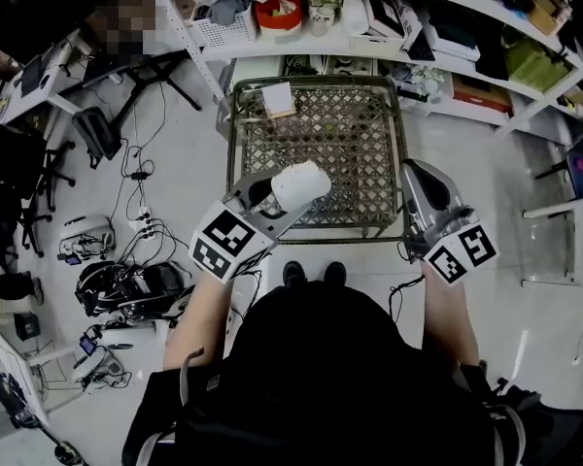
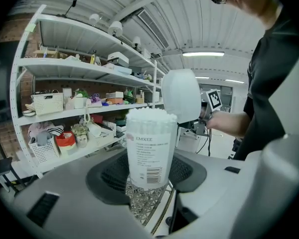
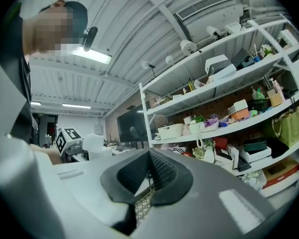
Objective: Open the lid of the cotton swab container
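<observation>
The cotton swab container (image 2: pixel 148 153) is a clear tube with a printed label, packed with white swab tips (image 2: pixel 150 114). Its white lid (image 2: pixel 181 96) stands flipped up and back to the right, so the top is open. My left gripper (image 2: pixel 148 176) is shut on the container's lower body and holds it upright above the mesh table. In the head view the container (image 1: pixel 290 190) and lid show at the left gripper (image 1: pixel 272 197). My right gripper (image 1: pixel 420 178) hangs to the right, apart from the container. Its pads (image 3: pixel 162 176) are shut with nothing between them.
A wire-mesh table (image 1: pixel 316 144) stands ahead with a small box (image 1: pixel 277 100) at its far left corner. Shelves (image 1: pixel 389 8) loaded with baskets and boxes run behind it. Cables and gear (image 1: pixel 126 280) lie on the floor to the left.
</observation>
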`<state>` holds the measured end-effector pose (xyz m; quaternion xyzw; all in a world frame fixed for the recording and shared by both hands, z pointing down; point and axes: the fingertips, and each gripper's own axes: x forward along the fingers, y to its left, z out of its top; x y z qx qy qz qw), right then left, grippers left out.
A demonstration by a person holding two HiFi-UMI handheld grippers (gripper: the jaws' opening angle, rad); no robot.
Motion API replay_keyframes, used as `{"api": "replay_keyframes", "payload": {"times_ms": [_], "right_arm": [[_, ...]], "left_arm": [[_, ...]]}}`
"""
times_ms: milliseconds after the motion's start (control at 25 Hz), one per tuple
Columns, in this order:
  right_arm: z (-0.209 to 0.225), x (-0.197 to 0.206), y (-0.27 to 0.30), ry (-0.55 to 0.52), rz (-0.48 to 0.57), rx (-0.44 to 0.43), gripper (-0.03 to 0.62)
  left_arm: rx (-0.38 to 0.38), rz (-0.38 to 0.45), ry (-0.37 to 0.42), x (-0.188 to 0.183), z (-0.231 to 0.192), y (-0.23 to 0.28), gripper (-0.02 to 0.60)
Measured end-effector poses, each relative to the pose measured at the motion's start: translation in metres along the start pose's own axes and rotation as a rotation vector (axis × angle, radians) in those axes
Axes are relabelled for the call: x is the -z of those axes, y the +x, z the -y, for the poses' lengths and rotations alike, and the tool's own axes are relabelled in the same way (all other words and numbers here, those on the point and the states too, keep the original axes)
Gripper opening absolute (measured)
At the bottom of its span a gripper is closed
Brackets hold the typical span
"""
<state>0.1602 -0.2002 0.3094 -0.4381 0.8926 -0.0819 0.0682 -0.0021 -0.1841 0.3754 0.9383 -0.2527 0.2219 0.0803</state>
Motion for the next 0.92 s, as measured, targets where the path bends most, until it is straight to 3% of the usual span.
{"api": "replay_keyframes", "payload": {"times_ms": [920], "right_arm": [[0.0009,0.0014,0.0039,-0.006,-0.023,0.007,0.008]], "left_arm": [[0.007,0.010,-0.008,-0.0037,-0.0030,0.0046,0.207]]}}
